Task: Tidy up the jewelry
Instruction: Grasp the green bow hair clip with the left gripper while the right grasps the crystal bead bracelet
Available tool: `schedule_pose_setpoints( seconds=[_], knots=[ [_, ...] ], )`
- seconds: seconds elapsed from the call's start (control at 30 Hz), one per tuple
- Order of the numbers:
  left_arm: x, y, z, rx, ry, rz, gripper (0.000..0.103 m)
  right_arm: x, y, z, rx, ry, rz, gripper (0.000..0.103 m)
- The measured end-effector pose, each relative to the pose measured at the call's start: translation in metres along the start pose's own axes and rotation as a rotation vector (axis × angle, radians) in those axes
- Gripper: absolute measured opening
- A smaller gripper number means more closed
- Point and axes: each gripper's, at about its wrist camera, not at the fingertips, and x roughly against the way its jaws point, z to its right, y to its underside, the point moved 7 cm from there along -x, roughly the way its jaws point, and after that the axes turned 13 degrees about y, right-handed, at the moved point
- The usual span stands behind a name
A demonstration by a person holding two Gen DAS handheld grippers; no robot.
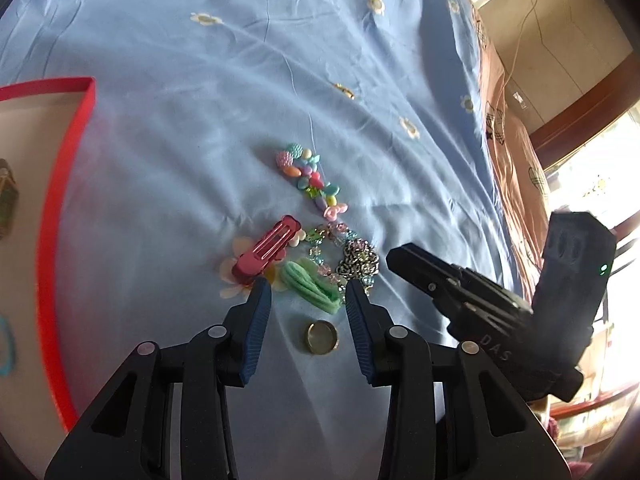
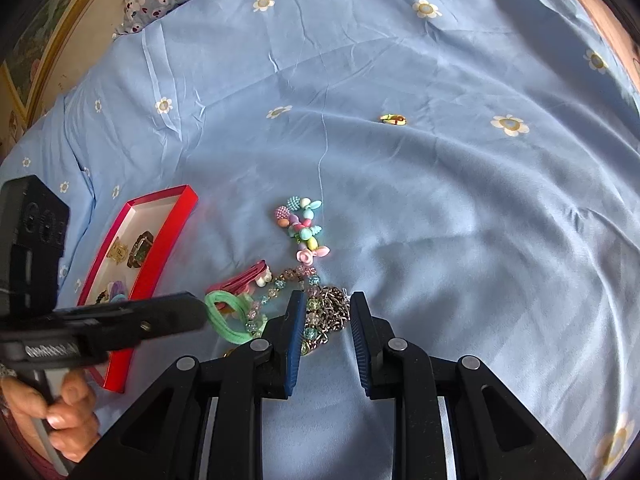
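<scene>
Both grippers hang over the jewelry pile (image 1: 320, 256) on the blue bedsheet (image 1: 200, 80). Left gripper (image 1: 308, 296): jaws spread, empty. Right gripper (image 2: 326, 306): jaws spread astride the silver chain (image 2: 330, 312). Red box (image 2: 160, 236) lies left of the pile.

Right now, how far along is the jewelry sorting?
A few pieces already lie in the red box. Neither gripper holds anything: the left gripper is open around the green hair tie, the right gripper open over the silver chain. Still on the sheet: pink clip, pastel bead bracelet, ring, a small gold piece.
</scene>
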Motion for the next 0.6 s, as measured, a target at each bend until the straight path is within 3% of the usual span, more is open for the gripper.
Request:
schedule_pose_setpoints(
  seconds=[0.07,0.17,0.33,0.43,0.5,0.6],
  knots=[
    [-0.004,0.002,-0.003,-0.004,0.001,-0.013,0.014,-0.004,-0.001,-0.003,0.007,-0.005,-0.009,0.024],
    [-0.003,0.003,-0.007,-0.010,0.001,-0.011,0.006,-0.012,-0.003,-0.009,0.023,-0.008,-0.020,0.027],
    [0.004,0.005,-0.009,-0.028,-0.001,0.005,0.005,-0.029,-0.003,-0.019,0.064,0.014,-0.037,0.026],
    [0.009,0.005,-0.011,-0.031,0.000,0.014,0.005,-0.035,-0.004,-0.023,0.089,0.044,-0.029,0.019],
    [0.014,0.006,-0.011,-0.030,0.003,0.024,0.005,-0.035,-0.005,-0.025,0.106,0.062,-0.023,0.008],
    [0.024,0.008,-0.011,-0.029,0.005,0.039,0.005,-0.031,-0.004,-0.026,0.118,0.067,-0.011,0.008]
  ],
)
